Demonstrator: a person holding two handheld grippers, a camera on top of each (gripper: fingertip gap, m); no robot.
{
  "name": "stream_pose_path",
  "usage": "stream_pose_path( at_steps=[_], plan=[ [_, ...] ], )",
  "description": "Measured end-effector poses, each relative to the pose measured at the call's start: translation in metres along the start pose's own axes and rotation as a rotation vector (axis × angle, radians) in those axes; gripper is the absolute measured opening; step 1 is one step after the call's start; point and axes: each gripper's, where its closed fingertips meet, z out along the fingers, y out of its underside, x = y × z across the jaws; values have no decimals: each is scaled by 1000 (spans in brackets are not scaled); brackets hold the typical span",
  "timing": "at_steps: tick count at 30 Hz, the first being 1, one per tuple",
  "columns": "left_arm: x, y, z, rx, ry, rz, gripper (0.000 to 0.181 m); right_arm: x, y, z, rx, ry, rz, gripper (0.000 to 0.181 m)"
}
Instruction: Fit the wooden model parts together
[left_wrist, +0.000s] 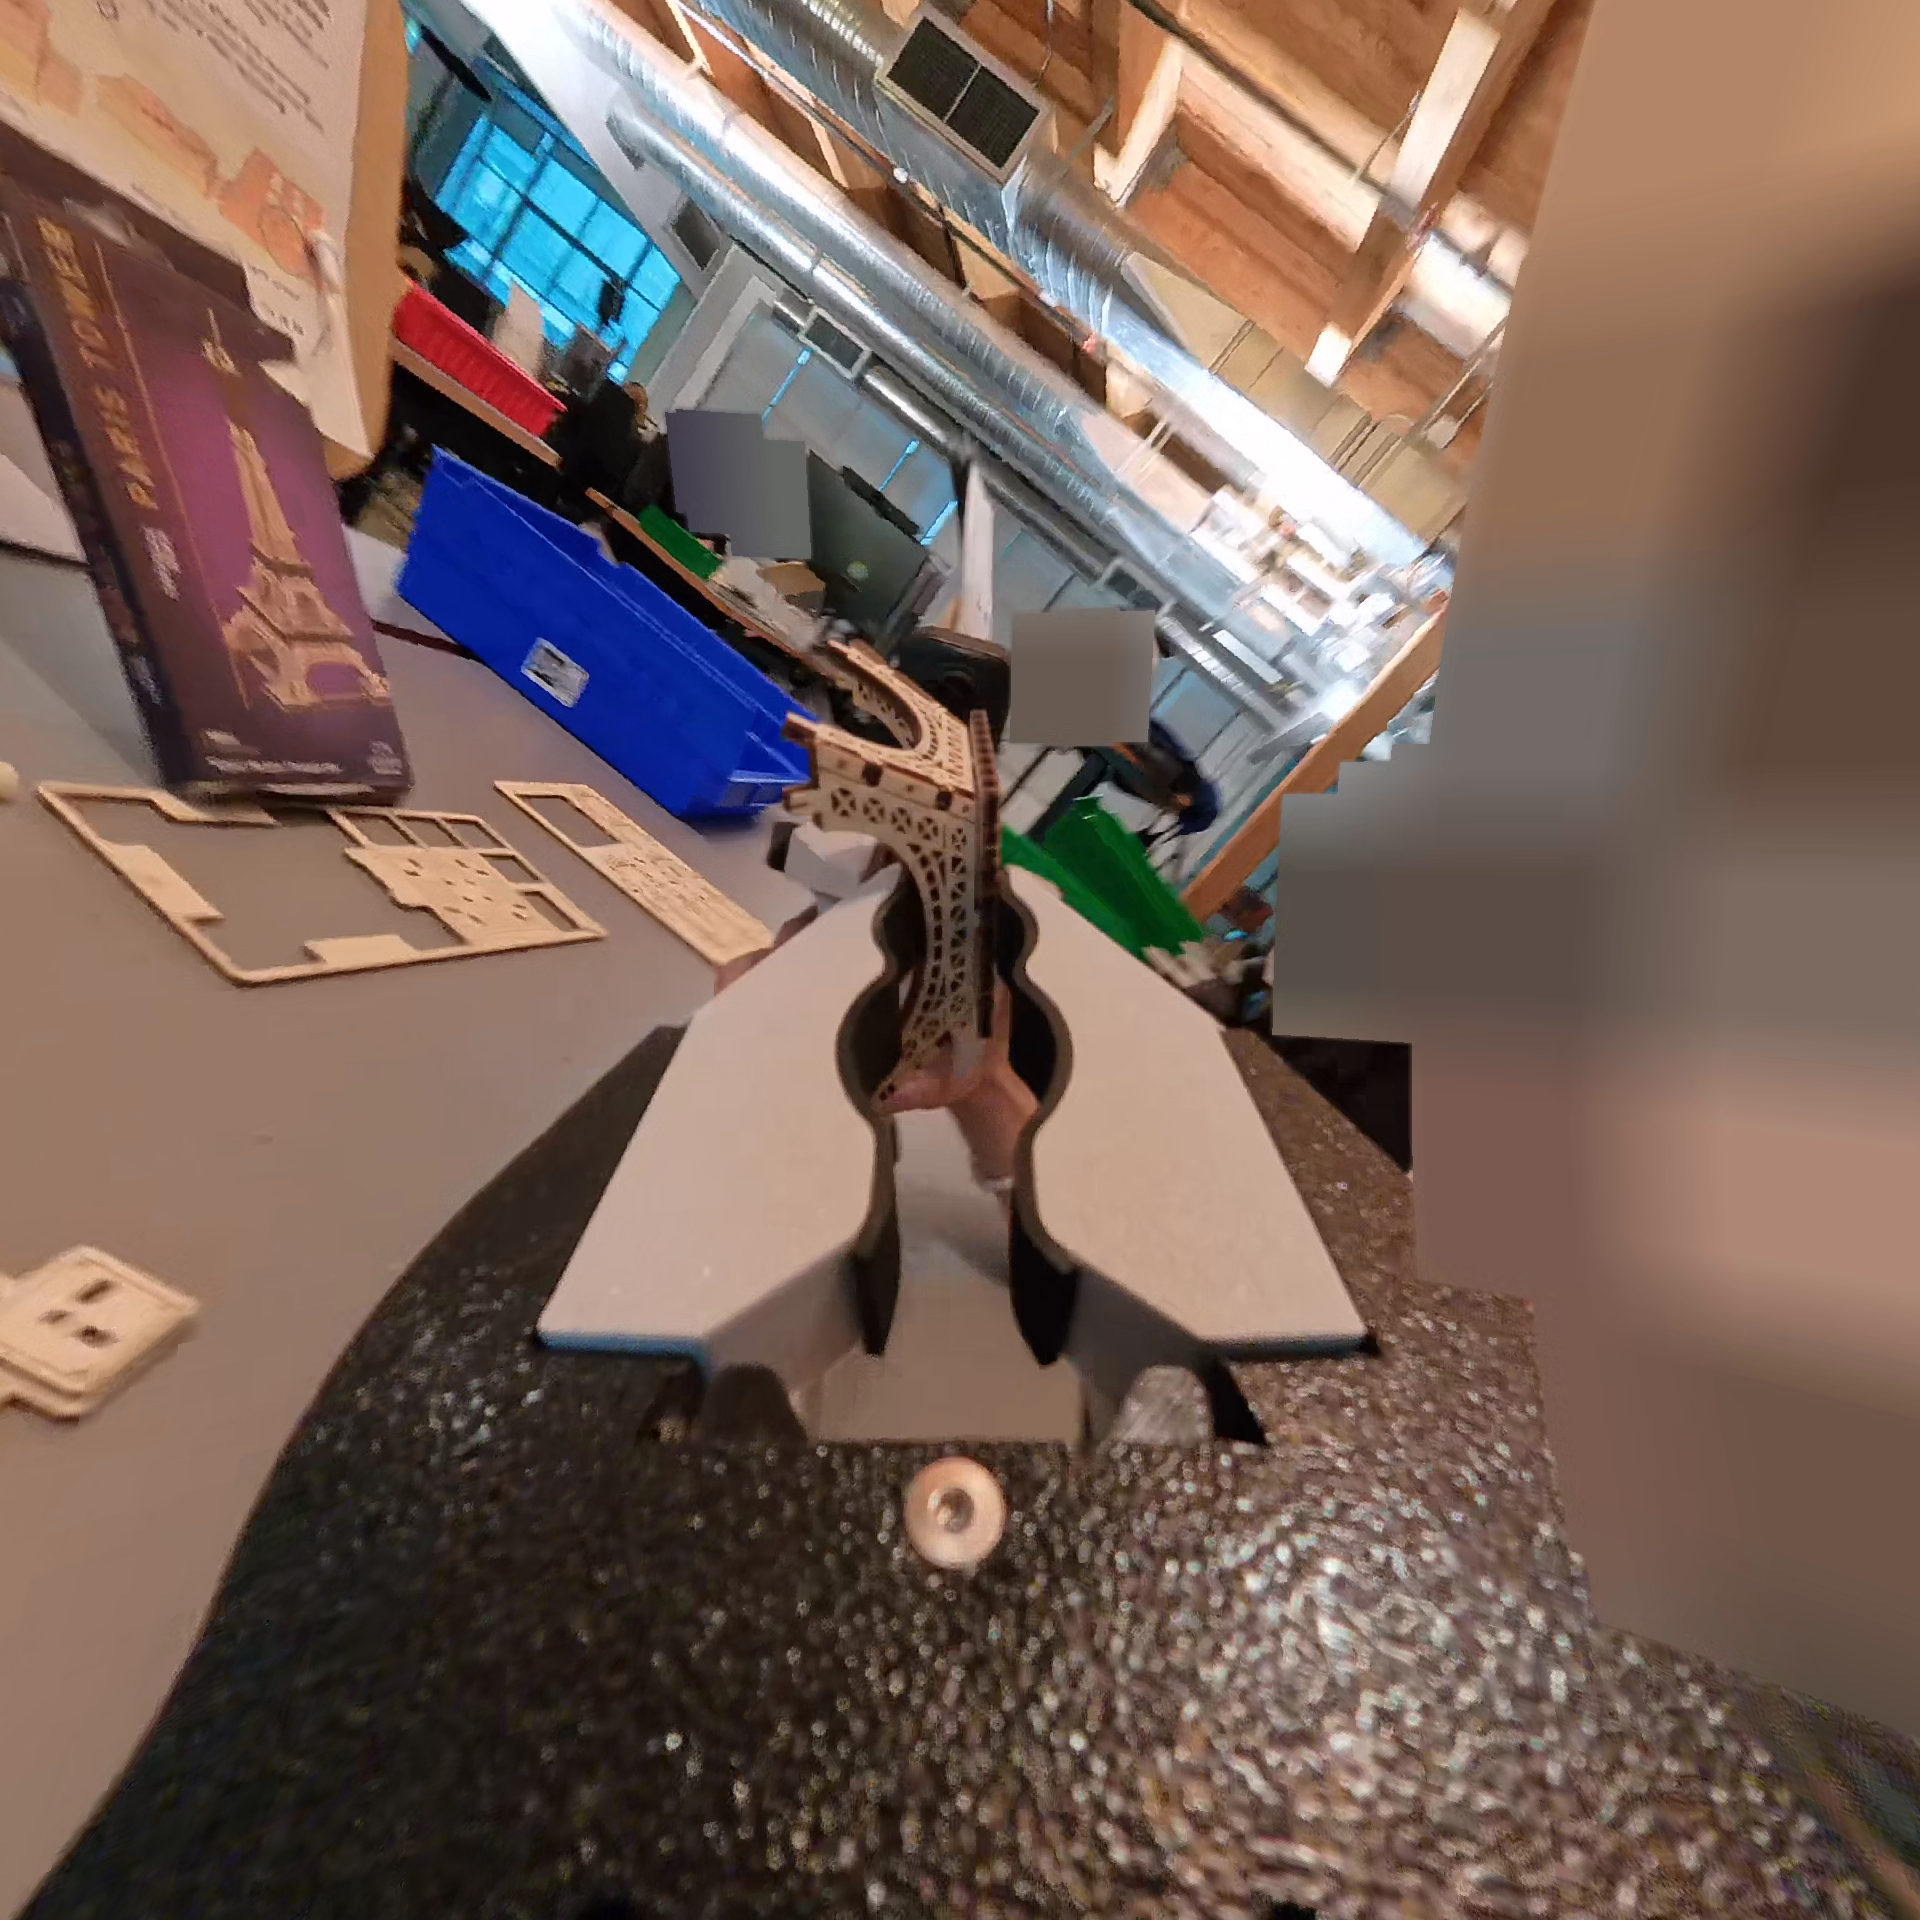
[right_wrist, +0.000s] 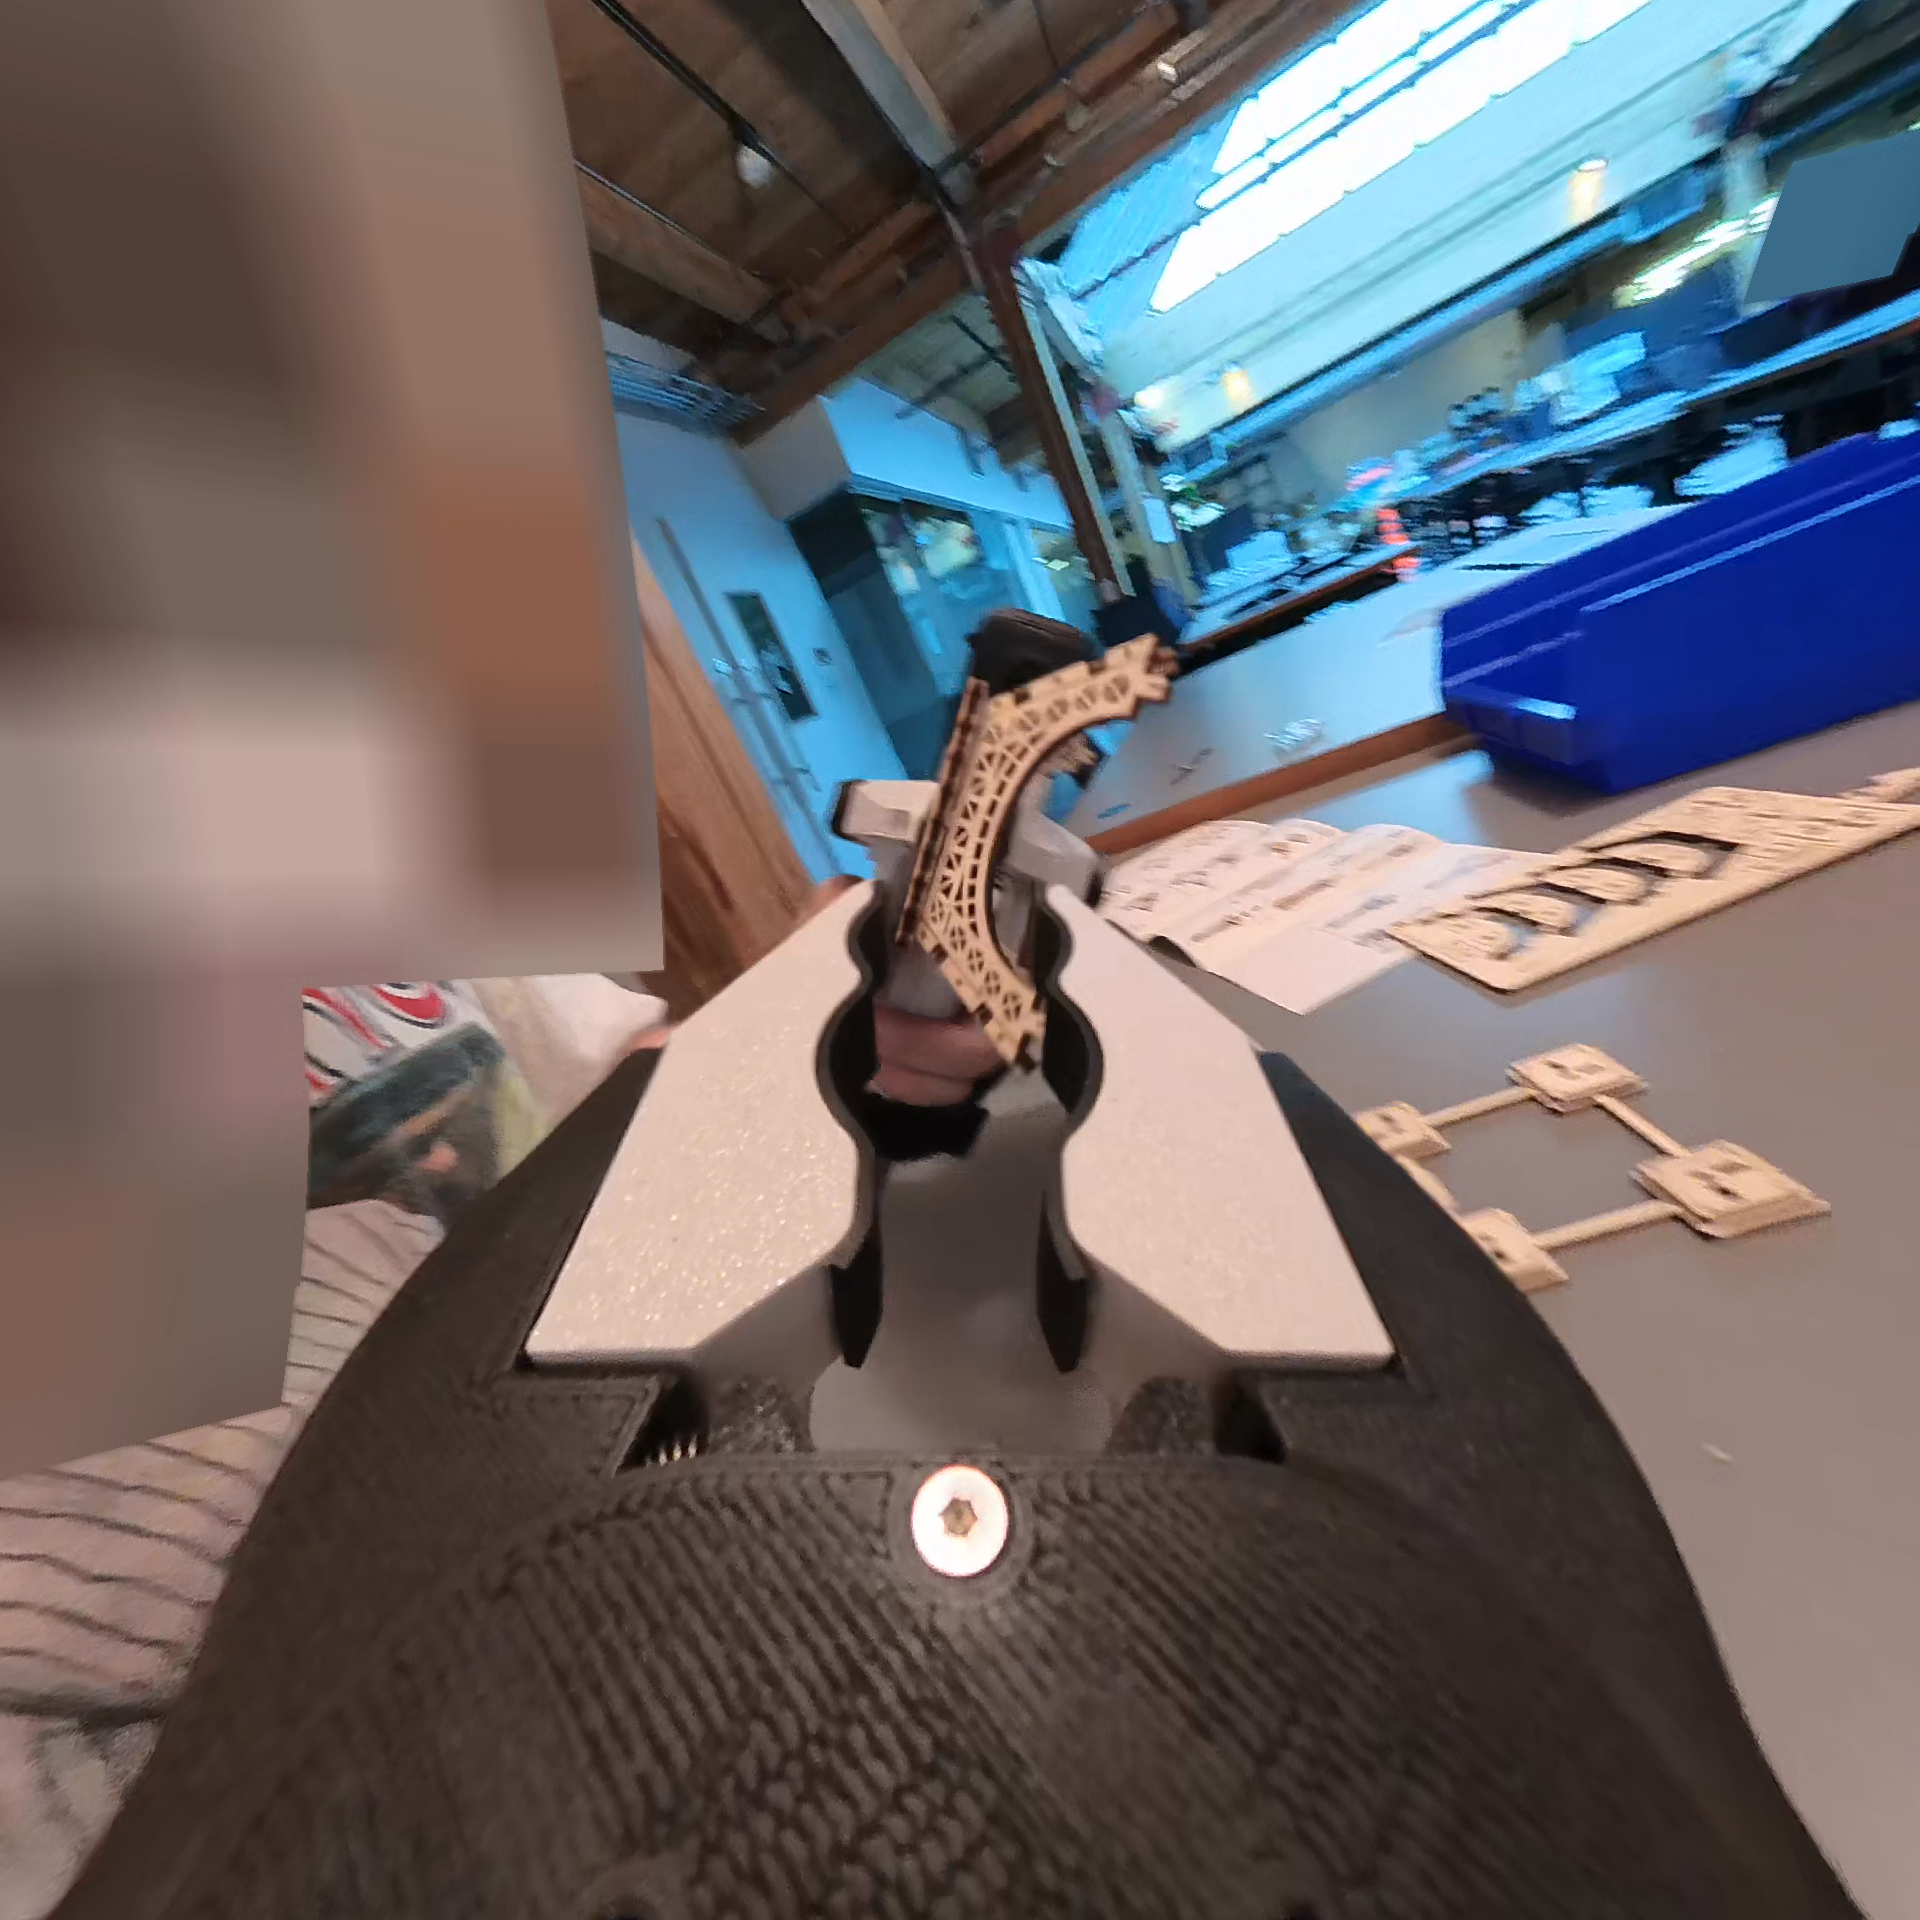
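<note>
Each wrist camera sits just behind its own fingers (left_wrist: 748, 1122), tilted upward over the table (left_wrist: 312, 1091). The views face each other, sharing the lattice wooden piece (left_wrist: 940, 883) (right_wrist: 982, 831) close between them.

Left tool (left_wrist: 951, 904) is closed on a curved lattice wooden piece (left_wrist: 914, 821), held raised above the grey desk (left_wrist: 312, 1091). Punched-out wooden sheets (left_wrist: 312, 883), a purple kit box (left_wrist: 218, 582) and a blue bin (left_wrist: 603, 644) are seen behind.

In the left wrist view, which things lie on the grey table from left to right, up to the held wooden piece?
Purple box → cut-out wooden sheet → second wooden sheet → blue bin → latticed wooden piece held in the left gripper.
</note>
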Motion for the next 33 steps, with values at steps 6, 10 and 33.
stream_pose_path(
  at_steps=[6,10,33],
  plan=[
    [-20,-7,-10,-82,-278,604,11,15,-3,-7,3,124,-50,52],
    [-28,-3,-10,-237,-432,1129,11,16,-12,-10,69,114,31,50],
    [-103,112,-35,-957,-469,1870,18,57,91,-58,-615,319,-191,46]
  ],
)
